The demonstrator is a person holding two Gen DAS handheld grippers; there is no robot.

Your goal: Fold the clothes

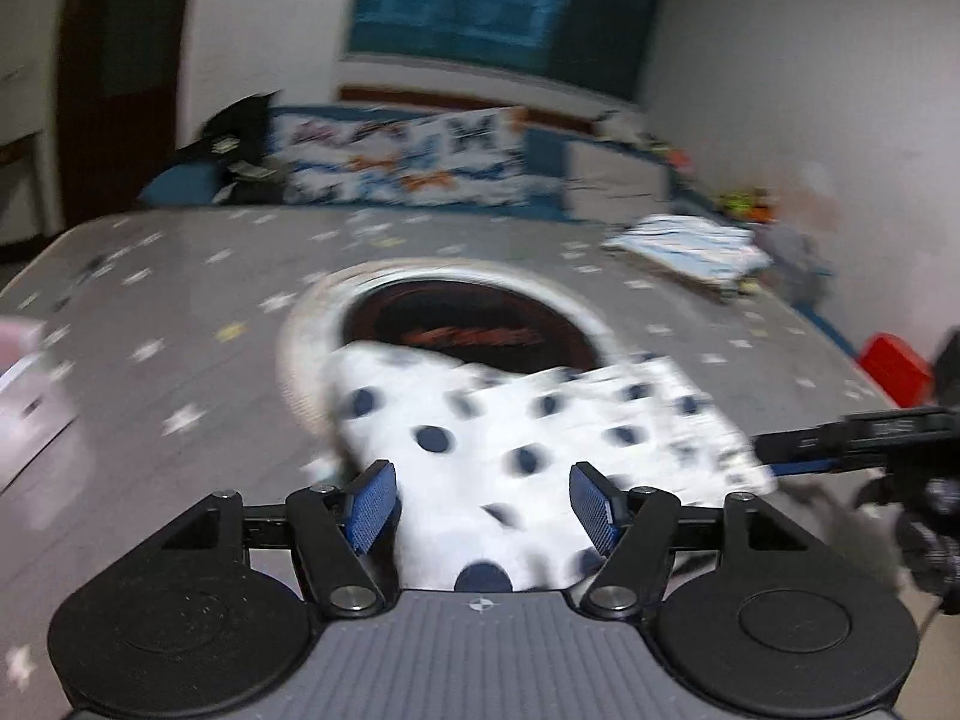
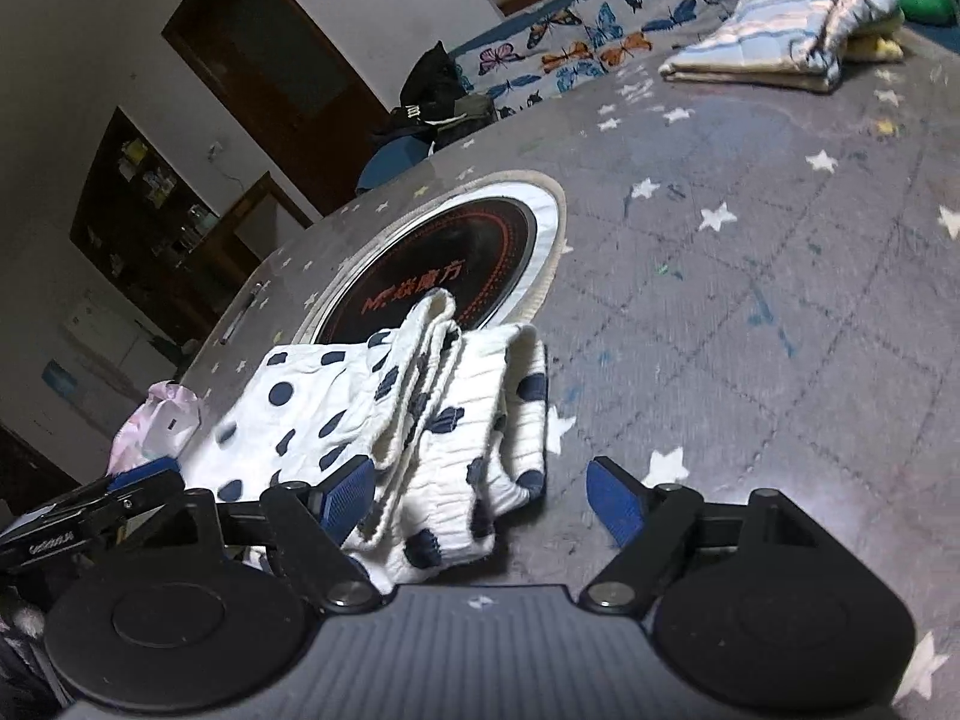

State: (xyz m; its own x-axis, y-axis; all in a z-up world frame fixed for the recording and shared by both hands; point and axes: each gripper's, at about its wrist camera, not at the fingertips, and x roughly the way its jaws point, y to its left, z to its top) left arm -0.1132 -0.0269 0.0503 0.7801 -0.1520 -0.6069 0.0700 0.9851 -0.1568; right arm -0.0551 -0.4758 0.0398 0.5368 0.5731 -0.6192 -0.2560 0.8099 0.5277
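A folded white garment with navy dots (image 1: pixel 480 420) (image 2: pixel 336 408) lies on the grey star-print table. Its far edge overlaps a round black hob (image 1: pixel 468 318) (image 2: pixel 444 258). My left gripper (image 1: pixel 483 504) is open over the garment's near end, and the cloth lies between and under its blue pads. My right gripper (image 2: pixel 483 501) is also open. The garment's ribbed edge sits against its left pad, with bare table before the right one. One finger (image 1: pixel 804 447) of the right gripper shows at the right of the left wrist view.
A stack of folded striped clothes (image 1: pixel 690 246) (image 2: pixel 774 42) sits far right on the table (image 2: pixel 750 300). A pink item (image 1: pixel 24 396) (image 2: pixel 156 426) lies at the left edge. A red object (image 1: pixel 894 366) is at the right edge. A butterfly-print cushion (image 2: pixel 576 42) is behind the table.
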